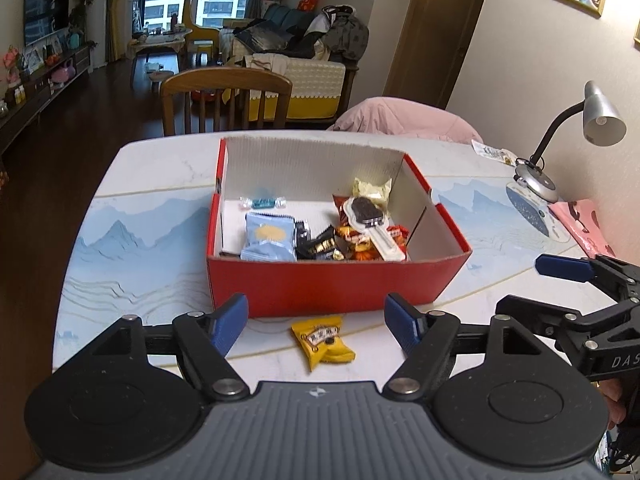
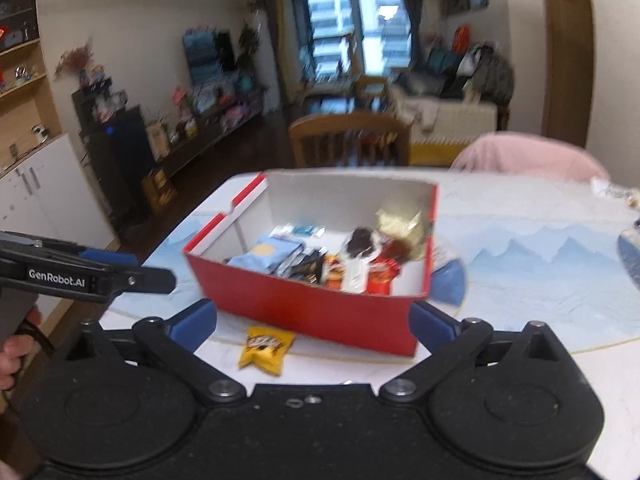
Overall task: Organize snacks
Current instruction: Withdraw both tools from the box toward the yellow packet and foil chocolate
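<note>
A red cardboard box (image 1: 332, 286) (image 2: 308, 304) stands open on the table, holding several wrapped snacks, among them a pale blue packet (image 1: 270, 238) (image 2: 266, 254) and a chocolate ice-cream-shaped lolly (image 1: 370, 218) (image 2: 358, 258). One yellow snack packet (image 1: 323, 341) (image 2: 264, 348) lies on the table just in front of the box. My left gripper (image 1: 316, 322) is open above and around that packet without touching it. My right gripper (image 2: 314, 320) is open wide before the box, nothing between its fingers. Each gripper shows at the edge of the other's view.
The table (image 1: 132, 240) has a marble top with a blue mountain mat. A desk lamp (image 1: 560, 140) and a pink item (image 1: 580, 224) stand at the right. A small wrapped snack (image 1: 492, 152) lies far right. A wooden chair (image 1: 226, 104) and a pink-covered chair (image 1: 404, 120) stand behind.
</note>
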### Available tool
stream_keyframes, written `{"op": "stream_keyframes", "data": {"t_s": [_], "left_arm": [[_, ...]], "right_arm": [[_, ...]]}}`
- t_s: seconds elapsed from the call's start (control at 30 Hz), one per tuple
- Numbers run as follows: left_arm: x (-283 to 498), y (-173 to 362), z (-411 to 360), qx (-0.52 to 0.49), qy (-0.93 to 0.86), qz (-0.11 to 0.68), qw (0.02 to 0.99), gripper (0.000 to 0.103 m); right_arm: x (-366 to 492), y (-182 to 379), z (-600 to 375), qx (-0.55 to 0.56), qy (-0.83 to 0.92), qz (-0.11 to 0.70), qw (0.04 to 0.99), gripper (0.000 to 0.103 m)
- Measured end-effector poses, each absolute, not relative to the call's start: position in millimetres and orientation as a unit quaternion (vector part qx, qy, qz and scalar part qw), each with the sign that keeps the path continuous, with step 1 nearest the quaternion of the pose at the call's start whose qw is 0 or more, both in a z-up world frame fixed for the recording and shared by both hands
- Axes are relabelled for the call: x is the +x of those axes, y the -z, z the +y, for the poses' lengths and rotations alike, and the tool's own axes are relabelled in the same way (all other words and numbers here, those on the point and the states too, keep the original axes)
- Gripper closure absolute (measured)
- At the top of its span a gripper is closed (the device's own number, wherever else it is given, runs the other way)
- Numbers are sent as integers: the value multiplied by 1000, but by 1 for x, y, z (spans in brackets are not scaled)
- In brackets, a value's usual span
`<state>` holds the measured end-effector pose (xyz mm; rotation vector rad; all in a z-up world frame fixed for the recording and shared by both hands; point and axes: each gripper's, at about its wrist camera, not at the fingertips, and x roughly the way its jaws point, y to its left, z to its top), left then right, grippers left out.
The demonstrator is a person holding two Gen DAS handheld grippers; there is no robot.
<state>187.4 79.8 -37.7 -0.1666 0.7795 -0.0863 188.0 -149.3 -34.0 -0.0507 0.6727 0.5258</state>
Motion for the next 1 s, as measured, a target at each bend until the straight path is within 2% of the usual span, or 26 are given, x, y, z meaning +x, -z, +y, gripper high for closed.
{"op": "stream_keyframes", "data": {"t_s": [0.23, 0.37, 0.6, 0.83, 0.93, 1.0], "left_arm": [[193, 59, 72, -81, 32, 404, 911, 28], [200, 75, 66, -77, 28, 421, 903, 28], [221, 104, 49, -68, 30, 466, 882, 28], [251, 131, 42, -56, 8, 504, 862, 28], [261, 138, 43, -53, -3, 514, 856, 28], [267, 141, 42, -45, -12, 518, 854, 28]], "right_arm": [[194, 70, -157, 3, -238, 384, 892, 0], [205, 91, -153, -27, -243, 435, 867, 0], [213, 113, -148, -74, -261, 442, 855, 3], [234, 131, -144, -75, -278, 477, 831, 6], [245, 136, -142, -64, -278, 493, 822, 10], [250, 142, -138, -79, -275, 504, 815, 17]]}}
